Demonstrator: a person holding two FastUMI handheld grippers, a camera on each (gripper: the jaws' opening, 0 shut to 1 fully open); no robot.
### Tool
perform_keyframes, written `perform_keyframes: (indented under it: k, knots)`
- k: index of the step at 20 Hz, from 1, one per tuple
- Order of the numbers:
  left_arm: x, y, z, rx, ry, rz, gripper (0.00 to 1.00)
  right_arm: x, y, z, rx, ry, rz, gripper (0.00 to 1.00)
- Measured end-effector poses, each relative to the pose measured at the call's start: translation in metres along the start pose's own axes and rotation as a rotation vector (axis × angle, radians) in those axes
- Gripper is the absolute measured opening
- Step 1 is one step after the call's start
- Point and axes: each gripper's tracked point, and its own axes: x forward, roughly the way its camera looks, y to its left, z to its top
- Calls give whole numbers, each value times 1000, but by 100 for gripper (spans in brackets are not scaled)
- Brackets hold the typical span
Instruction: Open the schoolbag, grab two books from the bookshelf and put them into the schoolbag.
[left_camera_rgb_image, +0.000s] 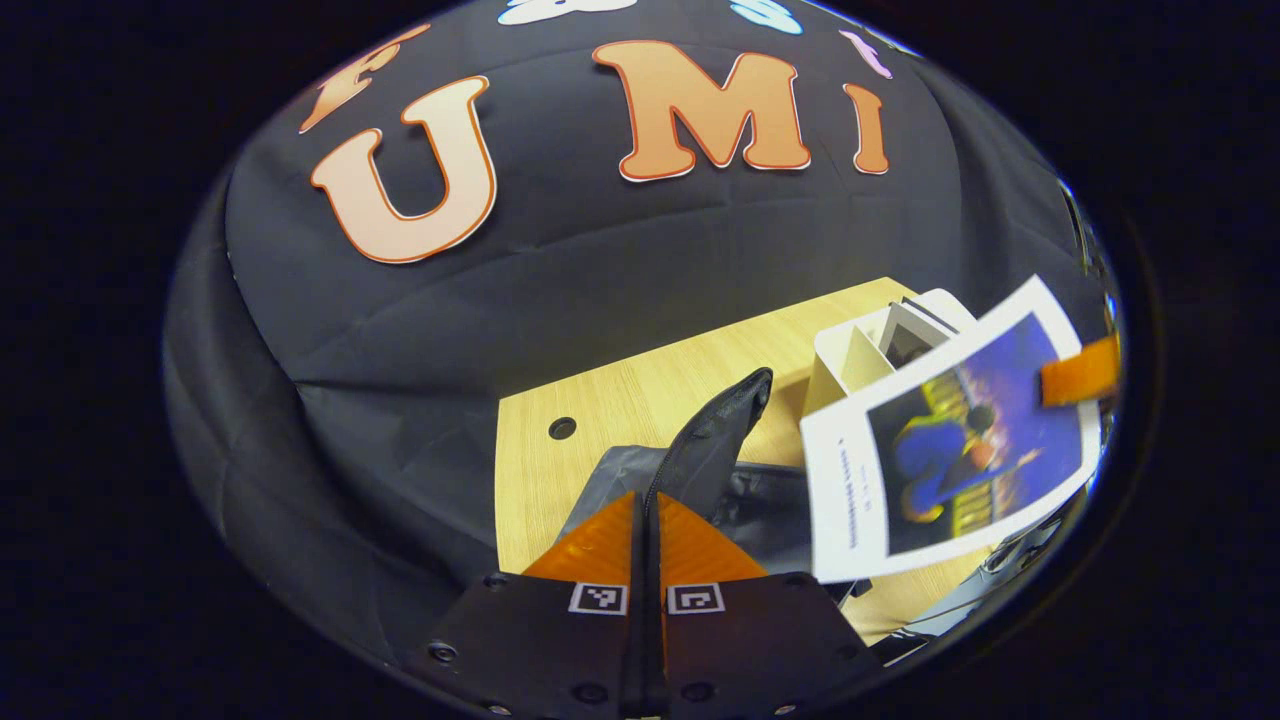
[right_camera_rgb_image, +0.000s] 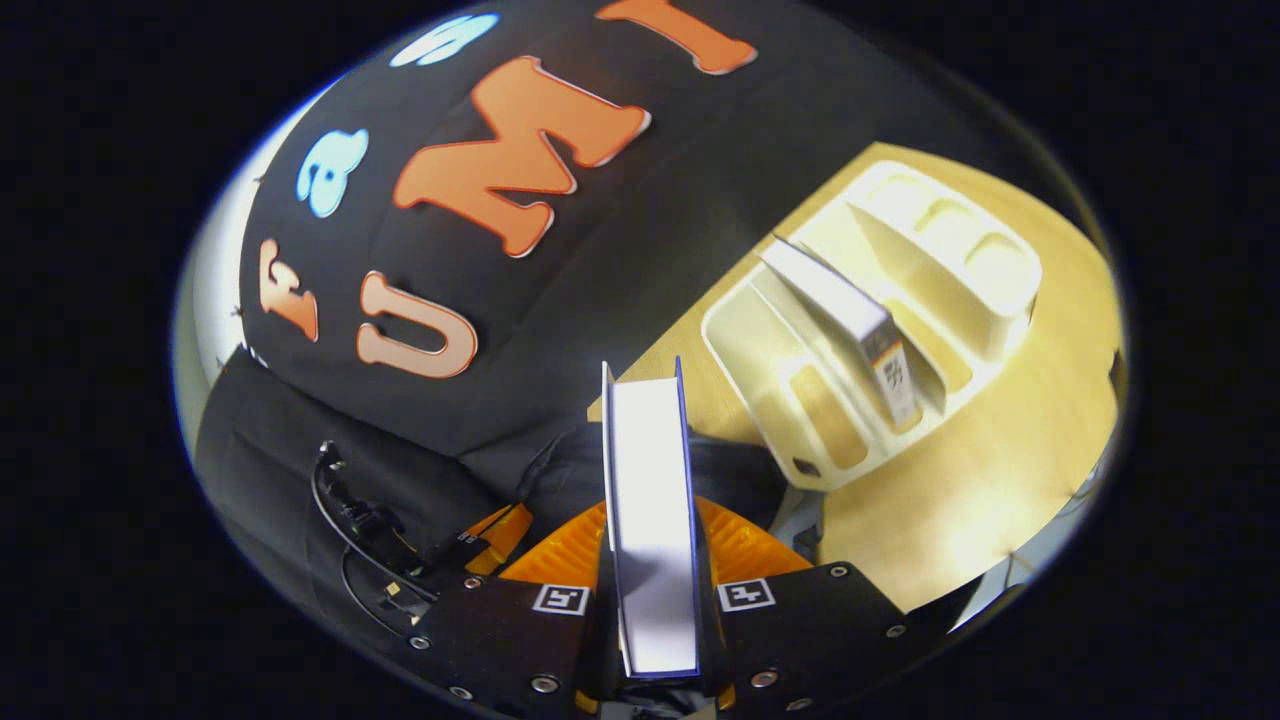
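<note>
My left gripper (left_camera_rgb_image: 647, 497) is shut on the raised edge of the black schoolbag (left_camera_rgb_image: 715, 440), holding its zippered flap up over the wooden table. To the right, a book (left_camera_rgb_image: 950, 440) with a blue picture cover hangs tilted above the bag, pinched at its far edge by one of the right gripper's fingers (left_camera_rgb_image: 1080, 380). In the right gripper view the same book (right_camera_rgb_image: 650, 480) stands edge-on between the fingers of my right gripper (right_camera_rgb_image: 650, 505), which is shut on it. Below it lies the dark schoolbag (right_camera_rgb_image: 745, 465). A second book (right_camera_rgb_image: 850, 310) leans in the white bookshelf (right_camera_rgb_image: 960, 250).
The white bookshelf (left_camera_rgb_image: 850, 350) stands behind the bag on the wooden table (left_camera_rgb_image: 600, 400), which has a round cable hole (left_camera_rgb_image: 562, 428). Bare tabletop (right_camera_rgb_image: 1000, 470) lies beside the shelf. Black cloth walls the back. Cables (right_camera_rgb_image: 350, 530) hang at lower left.
</note>
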Motion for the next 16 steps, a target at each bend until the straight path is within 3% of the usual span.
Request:
perform_keyframes:
  k: [3,5,10,16]
  knots:
    - [0,-4,3,-5,-5,6,1,39,-39,-35,70,-2,-41,32]
    - [-4,-9,9,11,-16,7,1,63,-43,-60,107,27,-19,32]
    - [-17,-22,21,40,-49,-13,1,113,-31,-87,260,51,65,32]
    - [-24,-39,20,63,-53,-46,1,161,-22,-92,244,-19,48,32]
